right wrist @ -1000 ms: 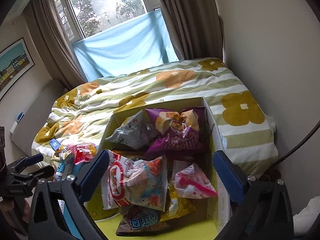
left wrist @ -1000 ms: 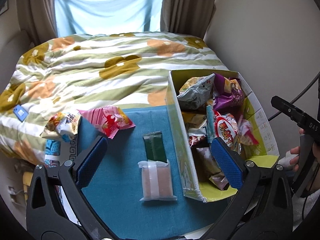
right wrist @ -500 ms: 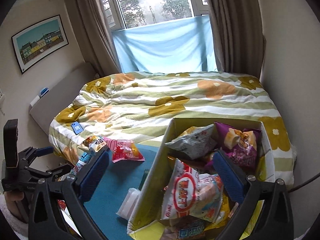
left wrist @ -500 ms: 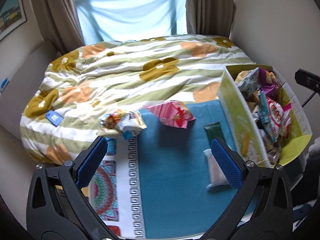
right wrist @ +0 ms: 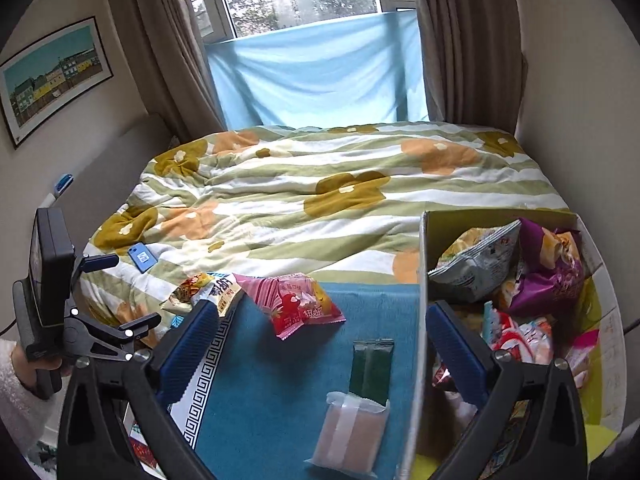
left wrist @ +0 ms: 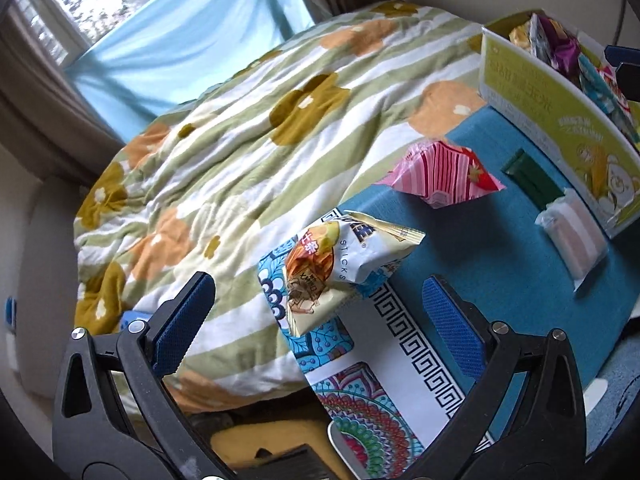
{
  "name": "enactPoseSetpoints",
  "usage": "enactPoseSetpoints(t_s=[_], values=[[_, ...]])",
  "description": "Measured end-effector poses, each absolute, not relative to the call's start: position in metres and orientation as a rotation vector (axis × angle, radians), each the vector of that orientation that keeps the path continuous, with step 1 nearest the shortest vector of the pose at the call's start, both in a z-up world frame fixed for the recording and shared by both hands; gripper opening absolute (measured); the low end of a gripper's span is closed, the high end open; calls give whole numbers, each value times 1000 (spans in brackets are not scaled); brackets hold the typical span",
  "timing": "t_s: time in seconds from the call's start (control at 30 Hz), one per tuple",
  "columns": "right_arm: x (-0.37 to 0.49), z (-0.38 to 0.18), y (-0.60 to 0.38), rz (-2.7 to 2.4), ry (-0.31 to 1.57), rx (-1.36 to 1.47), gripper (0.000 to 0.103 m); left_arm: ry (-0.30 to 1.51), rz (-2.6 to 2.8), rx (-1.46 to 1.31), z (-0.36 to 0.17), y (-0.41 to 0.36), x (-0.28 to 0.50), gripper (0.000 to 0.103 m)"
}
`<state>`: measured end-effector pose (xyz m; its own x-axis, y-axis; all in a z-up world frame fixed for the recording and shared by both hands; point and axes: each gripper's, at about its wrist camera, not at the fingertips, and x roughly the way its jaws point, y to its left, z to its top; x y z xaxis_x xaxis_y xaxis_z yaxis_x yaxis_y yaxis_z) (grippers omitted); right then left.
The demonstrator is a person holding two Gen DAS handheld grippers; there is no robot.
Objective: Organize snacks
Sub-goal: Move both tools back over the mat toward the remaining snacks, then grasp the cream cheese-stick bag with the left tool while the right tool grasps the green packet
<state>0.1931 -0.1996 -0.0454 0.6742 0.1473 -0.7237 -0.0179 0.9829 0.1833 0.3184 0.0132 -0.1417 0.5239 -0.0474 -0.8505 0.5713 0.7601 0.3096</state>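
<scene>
1. The blue mat (right wrist: pixel 280 392) lay bare between the pink bag (right wrist: pixel 294 306) and the green packet (right wrist: pixel 371 368).
2. The box (right wrist: pixel 421 320) wall stood upright along the mat's right edge, blocking sideways passage.
3. Bags filled the box to its rim.
4. The quilt (right wrist: pixel 320 200) beyond lay open.

We see our right gripper (right wrist: pixel 318 354) spread wide and empty over the teal cloth (right wrist: pixel 280 392), a dark green packet (right wrist: pixel 371 368) and clear-wrapped pink pack (right wrist: pixel 349 436) between its fingers, pink strawberry bag (right wrist: pixel 294 304) beyond, yellow-green box (right wrist: pixel 420 320) of snacks at right.
</scene>
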Motion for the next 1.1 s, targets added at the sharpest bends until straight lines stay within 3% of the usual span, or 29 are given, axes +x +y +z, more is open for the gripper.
enactPoseSetpoints(t_s=[0.23, 0.53, 1.1], values=[[202, -104, -161, -7, 928, 197, 103, 992, -599, 800, -204, 4, 349, 103], [213, -155, -153, -116, 1025, 197, 103, 1015, -704, 880, -246, -14, 367, 103], [253, -229, -160, -170, 1186, 96, 101, 1029, -783, 901, -265, -17, 368, 99]])
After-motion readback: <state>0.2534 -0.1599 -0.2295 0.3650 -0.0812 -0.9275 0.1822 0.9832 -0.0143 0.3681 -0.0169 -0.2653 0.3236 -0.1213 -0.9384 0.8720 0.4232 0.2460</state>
